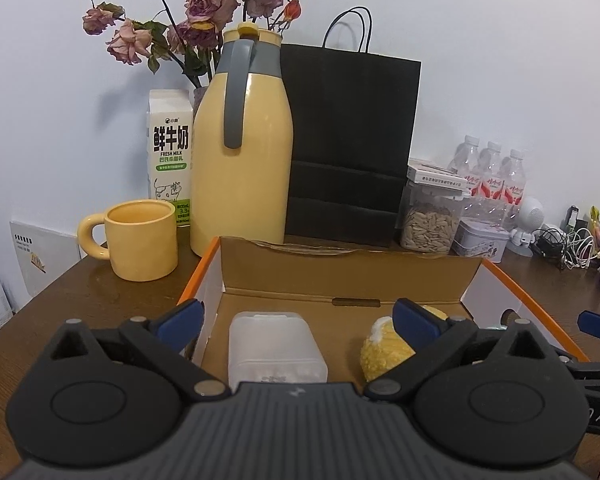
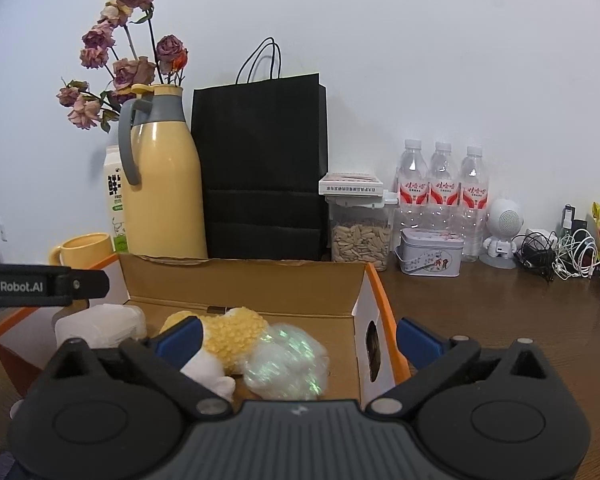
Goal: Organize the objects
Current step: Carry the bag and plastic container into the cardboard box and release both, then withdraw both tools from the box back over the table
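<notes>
While both tools hang over the open cardboard box with orange edges (image 1: 342, 276), the two cameras split its contents between them. The left wrist view looks straight down on the frosted white plastic container (image 1: 274, 346) lying on the box floor at 12 o'clock from the left gripper (image 1: 300, 318), fingers spread wide and holding nothing; the fuzzy yellow-and-white plush toy (image 1: 382, 346) peeks out at 2 o'clock, half hidden behind the right-hand blue pad. The right wrist view gives what that one misses — a crinkled clear iridescent plastic bundle (image 2: 286, 362) touching the plush toy on its right side, both inside the box. The right gripper (image 2: 300, 340) is also spread apart and empty, one fingertip over the plush, the other outside the box's right wall. The left tool's black arm shows at 9 o'clock there.

Edges now: the upright rear flap stands close in front of the tall yellow thermos jug with grey handle (image 1: 242, 144) and the black paper shopping bag (image 1: 350, 140) — tight room at 12 o'clock. At 10 o'clock in the left view, a yellow ceramic mug (image 1: 140, 240) sits near the box corner. At 3 o'clock in the right view, bare brown wooden tabletop (image 2: 500, 312) spreads wide.
</notes>
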`<state>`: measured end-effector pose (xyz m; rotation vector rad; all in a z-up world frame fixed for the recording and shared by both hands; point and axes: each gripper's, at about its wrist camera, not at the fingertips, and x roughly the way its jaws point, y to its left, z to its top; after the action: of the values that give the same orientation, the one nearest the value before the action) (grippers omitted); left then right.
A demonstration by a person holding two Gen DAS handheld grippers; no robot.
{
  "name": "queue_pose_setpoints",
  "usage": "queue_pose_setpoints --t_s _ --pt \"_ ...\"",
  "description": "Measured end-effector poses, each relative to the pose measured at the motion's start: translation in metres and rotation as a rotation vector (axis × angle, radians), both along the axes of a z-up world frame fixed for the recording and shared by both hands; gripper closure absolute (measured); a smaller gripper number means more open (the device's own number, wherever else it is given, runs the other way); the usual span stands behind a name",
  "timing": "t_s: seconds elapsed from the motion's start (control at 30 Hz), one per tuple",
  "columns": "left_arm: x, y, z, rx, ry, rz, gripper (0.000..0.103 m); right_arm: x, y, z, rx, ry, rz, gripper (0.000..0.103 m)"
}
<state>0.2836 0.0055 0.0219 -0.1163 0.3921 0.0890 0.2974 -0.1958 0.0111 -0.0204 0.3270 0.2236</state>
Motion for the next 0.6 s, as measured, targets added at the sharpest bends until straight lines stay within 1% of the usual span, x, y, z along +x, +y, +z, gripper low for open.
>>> queue_pose_setpoints --t_s 0.33,0.47,0.6 --pt "-0.015 0.012 0.005 -0.021 -0.041 0.01 0.0 -0.013 -0.003 0.004 0.006 -0.038 -0.011 0.0" --pt "-0.027 0.014 0.007 -0.017 -0.07 0.014 0.0 -0.025 -0.003 0.004 -0.001 -0.051 -0.005 0.0" --pt "-0.044 0.013 0.009 -0.009 -0.079 0.004 0.0 -0.044 -0.004 0.004 -0.007 -0.058 0.008 0.0"
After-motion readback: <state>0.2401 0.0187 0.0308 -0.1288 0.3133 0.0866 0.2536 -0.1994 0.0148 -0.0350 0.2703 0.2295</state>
